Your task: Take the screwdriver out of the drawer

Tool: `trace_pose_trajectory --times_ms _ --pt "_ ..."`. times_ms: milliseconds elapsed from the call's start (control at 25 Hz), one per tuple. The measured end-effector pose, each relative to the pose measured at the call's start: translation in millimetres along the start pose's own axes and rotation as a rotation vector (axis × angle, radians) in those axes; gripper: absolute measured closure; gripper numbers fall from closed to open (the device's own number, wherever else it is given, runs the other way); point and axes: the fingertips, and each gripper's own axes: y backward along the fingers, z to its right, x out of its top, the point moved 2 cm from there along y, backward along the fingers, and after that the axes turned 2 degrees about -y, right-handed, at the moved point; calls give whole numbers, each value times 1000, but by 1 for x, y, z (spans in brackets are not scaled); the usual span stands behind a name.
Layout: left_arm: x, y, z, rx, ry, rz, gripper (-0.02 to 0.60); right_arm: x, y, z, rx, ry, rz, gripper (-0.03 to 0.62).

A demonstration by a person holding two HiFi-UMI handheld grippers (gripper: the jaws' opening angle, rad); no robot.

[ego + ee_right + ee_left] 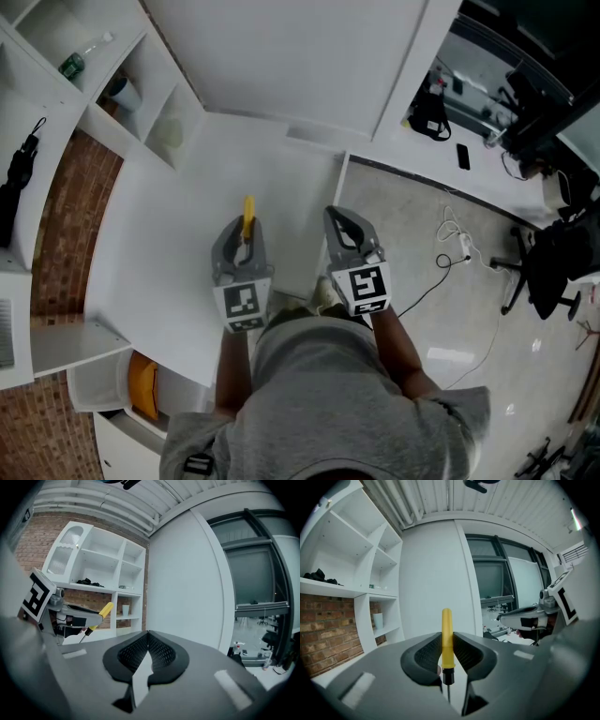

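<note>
Left gripper view: left hand-held gripper [448,639] clamping screwdriver [446,620] by yellow handle, hovering over counter [159,234]. Right hand-held gripper [148,634] sitting closed, empty. Judging tool light, rigid, handle smooth; favouring mid-handle hold.

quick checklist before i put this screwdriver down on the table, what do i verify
1. The screwdriver clamped between the left gripper's jaws: ok.
2. Pads on its yellow handle, not the shaft: ok.
3. Nothing in the shut right gripper: ok.
4. The two grippers apart from each other: ok.
5. Bare white tabletop ahead of the grippers: ok.
6. Grip firm enough not to slip: cannot tell.
</note>
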Motion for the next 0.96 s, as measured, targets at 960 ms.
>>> trace_pose_trajectory --times_ms 960 --pt "-8 -4 -3 -9 -8 -14 496 -3 -7 -2 1 3 -14 591"
